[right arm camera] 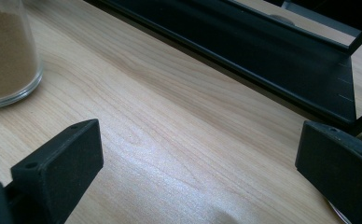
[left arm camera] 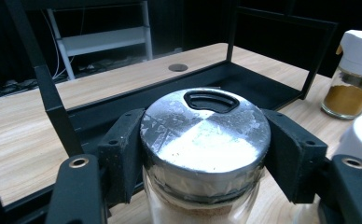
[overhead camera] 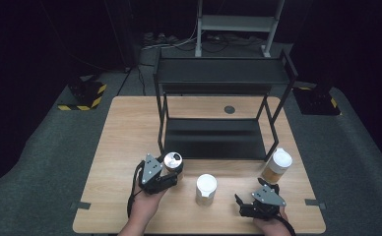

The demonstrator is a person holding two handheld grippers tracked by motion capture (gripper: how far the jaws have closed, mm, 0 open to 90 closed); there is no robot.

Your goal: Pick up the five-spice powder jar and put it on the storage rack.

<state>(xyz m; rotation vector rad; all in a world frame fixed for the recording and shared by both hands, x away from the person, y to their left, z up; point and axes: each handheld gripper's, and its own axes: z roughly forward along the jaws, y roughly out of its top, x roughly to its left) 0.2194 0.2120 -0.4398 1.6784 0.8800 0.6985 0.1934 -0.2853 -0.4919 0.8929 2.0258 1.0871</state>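
Your left gripper point(left arm camera: 202, 154) is clamped on the silver-lidded jar point(left arm camera: 205, 135), just in front of the black rack point(overhead camera: 218, 132); the jar's base is cut off below frame. Your right gripper point(right arm camera: 198, 172) rests wide apart over bare table point(right arm camera: 179, 140); the glass jar point(right arm camera: 6, 51) is cropped at the left edge

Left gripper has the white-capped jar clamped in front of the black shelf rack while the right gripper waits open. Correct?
Not quite: the left gripper is clamped on the silver-lidded jar, as the left gripper view shows. The white-capped jar stands free mid-table. The black shelf rack and the open right gripper are as said.
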